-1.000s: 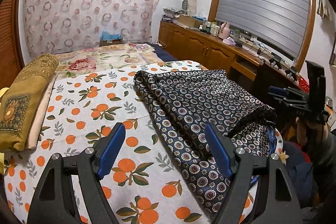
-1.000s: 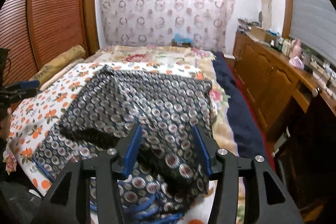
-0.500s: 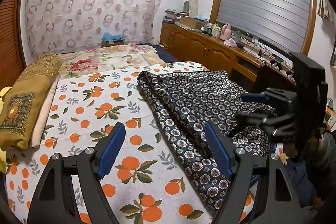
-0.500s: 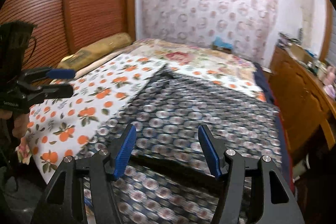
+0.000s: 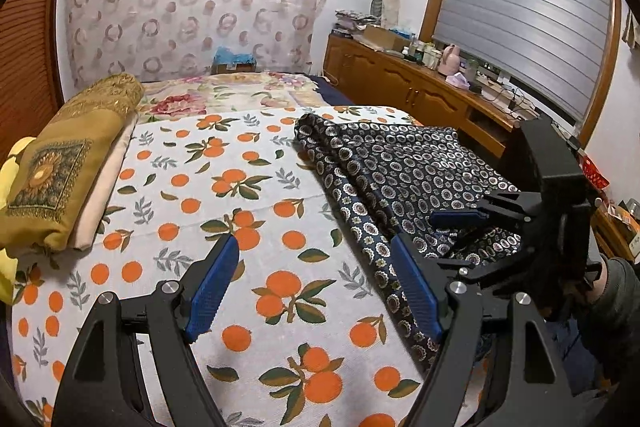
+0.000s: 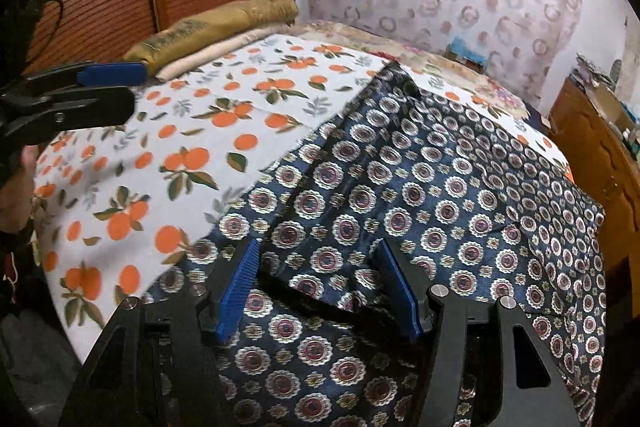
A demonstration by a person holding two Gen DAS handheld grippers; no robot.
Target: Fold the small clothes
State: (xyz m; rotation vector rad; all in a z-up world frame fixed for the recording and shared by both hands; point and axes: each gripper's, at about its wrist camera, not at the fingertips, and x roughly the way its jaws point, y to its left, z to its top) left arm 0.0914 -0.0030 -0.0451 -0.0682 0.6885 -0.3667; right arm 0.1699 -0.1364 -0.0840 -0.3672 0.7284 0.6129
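Garment (image 6: 420,195) lies on the bed (image 5: 224,211), right half, doubled lengthwise with one long fold edge showing; further folds remain, by my judgement. My left tongs (image 5: 312,287) and right tongs (image 6: 320,287) both stand released — nothing gripped; right tongs hover over the near hem.

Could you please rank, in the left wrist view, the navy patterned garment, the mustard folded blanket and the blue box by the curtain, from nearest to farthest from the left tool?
1. Navy patterned garment, right, beside the left tool.
2. Mustard folded blanket, far left.
3. Blue box, at the curtain, beyond the bed.
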